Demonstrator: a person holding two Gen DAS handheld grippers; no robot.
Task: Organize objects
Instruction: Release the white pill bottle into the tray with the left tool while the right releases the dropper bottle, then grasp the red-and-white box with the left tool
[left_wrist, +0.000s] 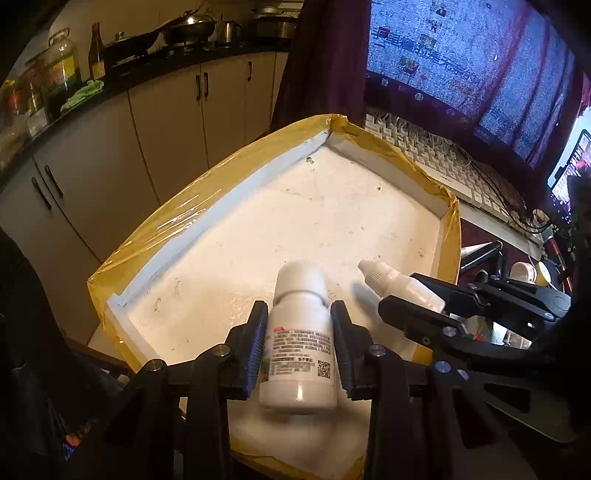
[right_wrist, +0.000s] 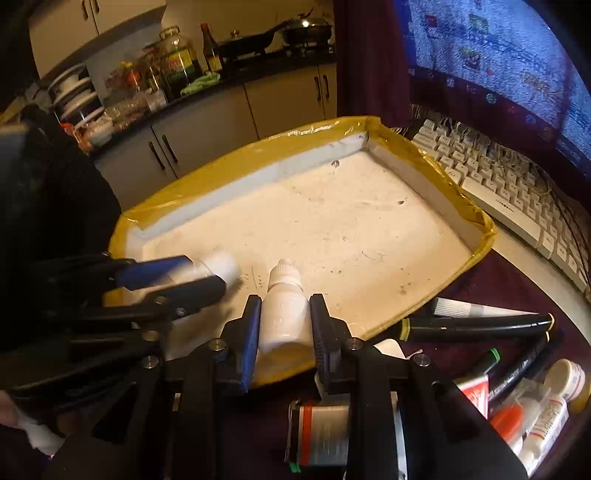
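Observation:
A white foam tray (left_wrist: 207, 177) (right_wrist: 229, 162) with yellow tape around its rim lies below both grippers. My left gripper (left_wrist: 300, 317) (right_wrist: 218, 275) is shut on a white pill bottle (left_wrist: 301, 332) (right_wrist: 221, 264) with a printed label, held over the tray's near part. My right gripper (right_wrist: 282, 308) (left_wrist: 399, 291) is shut on a small white dropper bottle (right_wrist: 284, 314) (left_wrist: 402, 286), its capped tip pointing forward over the tray's near edge. The two grippers are side by side, the right one just to the right of the left.
To the tray's right, black markers (right_wrist: 476, 325), tubes and small bottles (right_wrist: 543, 417) lie on a dark cloth. A white keyboard (right_wrist: 517, 192) (left_wrist: 436, 162) and a monitor (left_wrist: 469, 66) stand behind. Kitchen cabinets (left_wrist: 166, 110) and a counter with bottles and pans fill the back left.

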